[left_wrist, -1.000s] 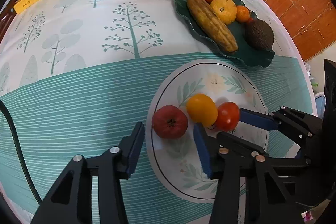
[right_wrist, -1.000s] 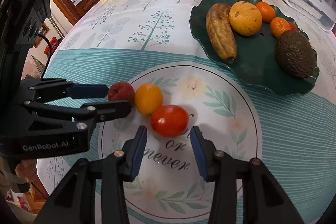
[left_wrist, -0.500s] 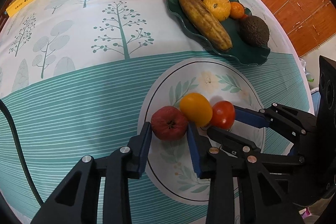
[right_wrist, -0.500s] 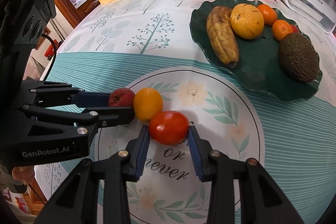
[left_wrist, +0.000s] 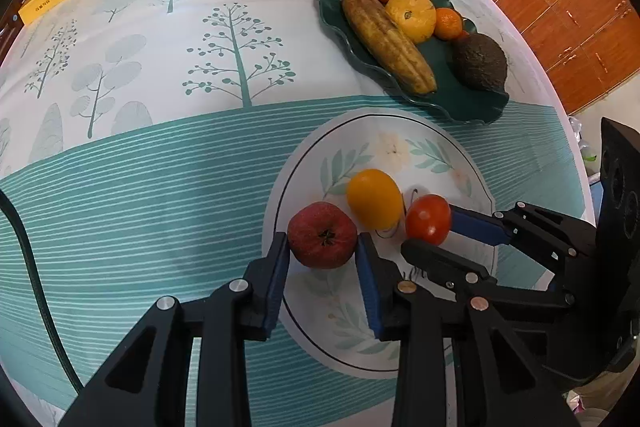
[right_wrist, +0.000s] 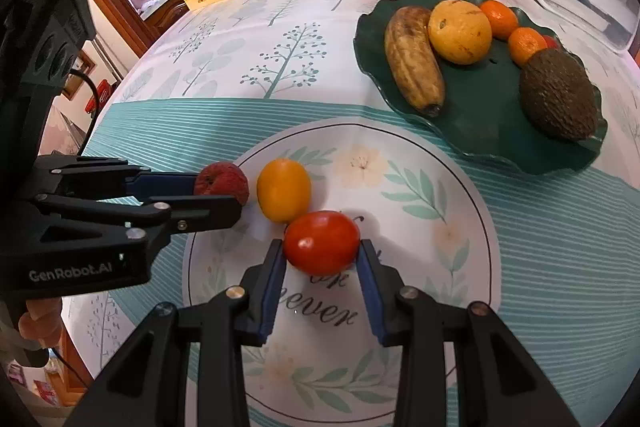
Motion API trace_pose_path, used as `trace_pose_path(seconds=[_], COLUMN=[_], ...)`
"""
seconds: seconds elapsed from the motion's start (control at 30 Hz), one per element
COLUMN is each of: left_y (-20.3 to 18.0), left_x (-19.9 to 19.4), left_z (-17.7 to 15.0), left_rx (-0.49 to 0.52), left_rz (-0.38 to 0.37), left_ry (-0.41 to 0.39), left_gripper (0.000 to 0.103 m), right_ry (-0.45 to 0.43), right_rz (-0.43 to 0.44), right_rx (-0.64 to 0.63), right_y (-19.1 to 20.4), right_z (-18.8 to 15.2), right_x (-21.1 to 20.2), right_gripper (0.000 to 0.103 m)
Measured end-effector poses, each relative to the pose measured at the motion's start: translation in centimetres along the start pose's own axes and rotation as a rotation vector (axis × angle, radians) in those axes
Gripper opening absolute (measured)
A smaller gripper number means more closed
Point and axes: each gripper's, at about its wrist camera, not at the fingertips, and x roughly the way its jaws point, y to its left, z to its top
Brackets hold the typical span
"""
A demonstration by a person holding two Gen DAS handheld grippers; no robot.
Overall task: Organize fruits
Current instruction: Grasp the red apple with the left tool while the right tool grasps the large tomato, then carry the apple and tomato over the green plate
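Both grippers have closed in since a second ago, when their fingers stood wide apart short of the fruit. Now the left gripper (left_wrist: 322, 251) has its blue pads against both sides of the dark red apple (left_wrist: 322, 240), and the right gripper (right_wrist: 321, 254) is pinched on the red tomato (right_wrist: 322, 242). Both fruits sit where they were, on the printed circle of the tablecloth (left_wrist: 140, 187), with the yellow-orange fruit (left_wrist: 374, 199) untouched between them and just beside each.

The left view looks down into the apple's dark, star-shaped dimple; the right view shows only its wrinkled flank (right_wrist: 222, 182) past the left gripper's fingers (right_wrist: 208, 213). The right view also catches lettering on the cloth under the tomato.

The tomato is smooth and glossy; the apple is dull and puckered.

Well apart, at the far right, the dark green plate (right_wrist: 480, 131) holds a browned banana (right_wrist: 414, 61), a yellow orange (right_wrist: 460, 31), two small tangerines and an avocado (right_wrist: 558, 95).
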Motion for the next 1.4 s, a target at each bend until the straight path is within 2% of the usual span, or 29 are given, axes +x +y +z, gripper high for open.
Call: trace_pose_path(seconds=[0.3, 0.57, 0.7, 1.03, 1.13, 1.27, 1.4], left_y=[-2.9, -5.6, -6.9, -10.2, -11.0, -11.9, -12.3], left_x=[-1.7, -4.8, -6.7, -13.1, -14.5, -14.5, -11.5], left_z=[-0.4, 1.2, 2.7, 9.7, 12.0, 13.8, 13.9], left_rx=[0.054, 0.084, 0.107, 0.174, 0.186, 0.188, 0.177], left_rz=[-0.025, -0.065, -0.050, -0.046, -0.043, -0.052, -0.066], left_ry=[-0.019, -0.077, -0.110, -0.234, -0.255, -0.259, -0.208], left_gripper=[0.032, 0.032, 0.032, 0.032, 0.032, 0.032, 0.032], right_ry=[-0.013, -0.074, -0.100, -0.258, -0.284, -0.280, -0.223], right_rz=[-0.001, -0.011, -0.043, -0.161, -0.177, -0.162, -0.108], right_rx=[0.032, 0.095, 0.133, 0.114, 0.093, 0.078, 0.096], right_y=[-0.4, -2.3, -4.1, -7.1, -7.2, -7.6, -9.0], right_z=[-0.4, 0.5, 1.8, 8.7, 11.1, 13.9, 15.5], right_x=[-1.8, -6.3, -9.1, -18.5, -20.1, -20.0, -17.2], right_gripper=[0.036, 0.036, 0.036, 0.036, 0.036, 0.036, 0.036])
